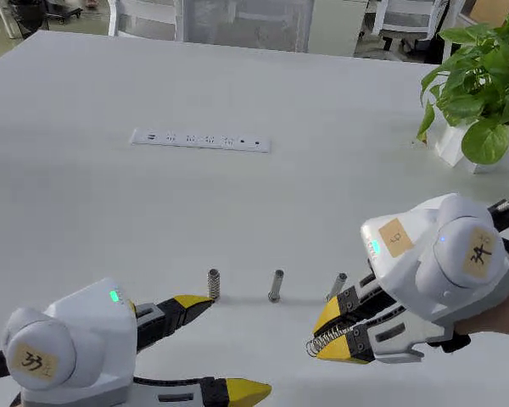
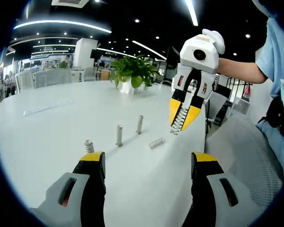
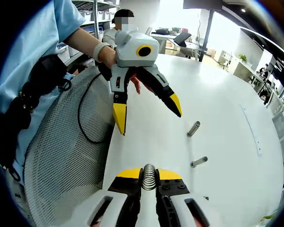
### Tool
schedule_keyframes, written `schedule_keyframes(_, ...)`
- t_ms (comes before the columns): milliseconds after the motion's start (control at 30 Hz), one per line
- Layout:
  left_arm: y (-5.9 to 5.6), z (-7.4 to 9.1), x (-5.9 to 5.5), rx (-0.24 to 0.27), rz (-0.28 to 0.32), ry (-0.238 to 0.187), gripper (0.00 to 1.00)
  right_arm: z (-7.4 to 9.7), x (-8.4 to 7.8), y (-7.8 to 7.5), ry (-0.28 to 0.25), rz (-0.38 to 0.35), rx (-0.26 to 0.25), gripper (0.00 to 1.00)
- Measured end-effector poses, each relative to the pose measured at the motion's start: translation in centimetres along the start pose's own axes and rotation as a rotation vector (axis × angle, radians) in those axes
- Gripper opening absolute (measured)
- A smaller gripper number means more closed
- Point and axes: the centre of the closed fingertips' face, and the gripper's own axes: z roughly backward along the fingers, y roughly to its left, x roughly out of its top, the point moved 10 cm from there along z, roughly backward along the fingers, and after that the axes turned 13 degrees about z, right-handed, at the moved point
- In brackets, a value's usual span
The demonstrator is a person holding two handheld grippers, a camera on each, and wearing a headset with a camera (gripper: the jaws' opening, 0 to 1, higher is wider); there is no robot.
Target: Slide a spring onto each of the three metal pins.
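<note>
Clamping a spring (image 3: pixel 149 177) between nearly closed jaws, the right gripper (image 1: pixel 324 337) hovers just above the desk (image 1: pixel 85 203). It is close to the right-hand pin (image 1: pixel 338 285), whose lower part it hides in the head view. The spring's coils stick out past the yellow jaw tips.

Three pins stand upright in a row across the desk. The left-hand pin (image 1: pixel 213 284) already wears a spring, while the middle pin (image 1: pixel 276 286) and the right-hand one are bare. In the left gripper view a loose spring (image 2: pixel 156 143) lies flat on the desk near the far pin, below the right gripper.

The left gripper (image 1: pixel 222 346) sits low at the near edge, jaws spread wide and holding nothing, one tip close to the left-hand pin. Farther back are a power strip (image 1: pixel 199 141) and a potted plant (image 1: pixel 479 93).
</note>
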Motion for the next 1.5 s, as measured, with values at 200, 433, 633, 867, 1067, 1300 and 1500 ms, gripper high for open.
schedule_keyframes(200,0.7,1.0,-0.3,0.052,0.011,-0.015,0.82,-0.4,-0.2,-0.6,0.05,0.022,0.009,0.07)
schedule_keyframes(433,1.1,2.1,-0.7,0.115,0.012,-0.027,0.92,-0.5,-0.1,-1.5,0.053,0.028,0.018,0.08)
schedule_keyframes(633,1.6,2.8,-1.0,0.169,0.021,-0.03,0.99,-0.9,-0.4,-2.0,0.078,0.039,0.031,0.08)
schedule_keyframes(867,1.9,3.6,-1.3,0.227,0.032,-0.053,0.99,-0.9,-0.6,-2.4,0.098,0.042,0.036,0.08)
schedule_keyframes(1067,1.8,3.7,-2.1,0.234,0.043,-0.034,0.99,-1.1,-0.9,-2.9,0.125,0.054,0.042,0.08)
schedule_keyframes(1300,1.8,3.8,-2.4,0.244,0.059,-0.038,0.98,-0.7,-0.7,-4.3,0.161,0.086,0.033,0.08)
schedule_keyframes(1500,1.8,3.7,-2.4,0.244,0.057,-0.031,0.97,-0.1,-0.1,-6.4,0.186,0.121,0.027,0.08)
